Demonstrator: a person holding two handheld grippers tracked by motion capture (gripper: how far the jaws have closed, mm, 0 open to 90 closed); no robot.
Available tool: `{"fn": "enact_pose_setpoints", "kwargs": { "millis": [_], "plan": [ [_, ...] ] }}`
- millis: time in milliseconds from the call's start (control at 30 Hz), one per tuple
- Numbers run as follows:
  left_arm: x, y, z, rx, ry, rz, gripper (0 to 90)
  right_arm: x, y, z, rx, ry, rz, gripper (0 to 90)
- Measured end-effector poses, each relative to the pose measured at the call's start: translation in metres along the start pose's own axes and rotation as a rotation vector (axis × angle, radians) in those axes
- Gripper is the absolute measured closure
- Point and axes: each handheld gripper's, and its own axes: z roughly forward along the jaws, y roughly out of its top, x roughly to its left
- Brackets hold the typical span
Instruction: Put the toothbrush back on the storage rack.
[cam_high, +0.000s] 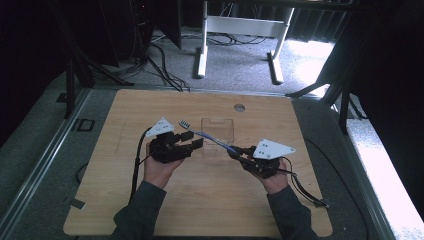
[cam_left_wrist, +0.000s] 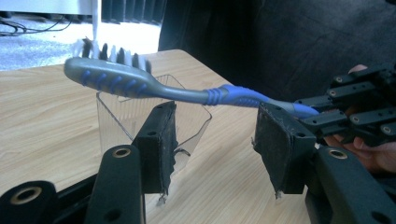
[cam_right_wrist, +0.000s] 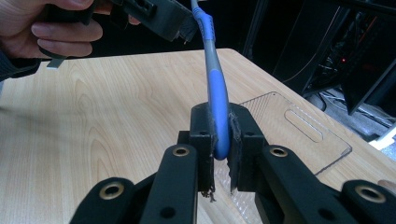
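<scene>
A blue and grey toothbrush (cam_high: 210, 139) hangs above the wooden table (cam_high: 200, 205), its bristled head pointing to the far left. My right gripper (cam_high: 235, 152) is shut on the blue handle end (cam_right_wrist: 217, 88), with both pads (cam_right_wrist: 201, 135) pressed against it. My left gripper (cam_high: 192, 140) stands open beside the brush's neck. In the left gripper view the toothbrush (cam_left_wrist: 187, 94) crosses just above the jaw tips of my left gripper (cam_left_wrist: 215, 116), and neither pad touches it. A clear plastic holder (cam_high: 217, 129) lies on the table behind the brush, and it is also in the other two views (cam_left_wrist: 116, 112) (cam_right_wrist: 289, 126).
A round cable hole (cam_high: 239, 107) sits near the table's far edge. Black cables trail from both grippers toward the near corners. White desk legs (cam_high: 202, 55) and loose cables lie on the floor beyond the table. Bare wood lies to the left, right and front.
</scene>
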Motion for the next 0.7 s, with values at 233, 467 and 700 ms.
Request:
{"fn": "enact_pose_setpoints", "kwargs": {
  "millis": [233,467,700],
  "plan": [
    [0.0009,0.0018,-0.0022,-0.020,-0.007,-0.015,48.9,0.0025,-0.0005,0.0004,-0.010,-0.006,-0.006,81.3],
    [0.0008,0.0026,-0.0010,-0.025,-0.018,-0.022,49.0,0.0047,-0.0013,0.0017,-0.019,-0.010,-0.016,81.3],
    [0.0006,0.0041,-0.0002,-0.043,-0.032,-0.045,49.0,0.0077,-0.0023,0.0031,-0.015,-0.006,-0.035,81.2]
  ]
}}
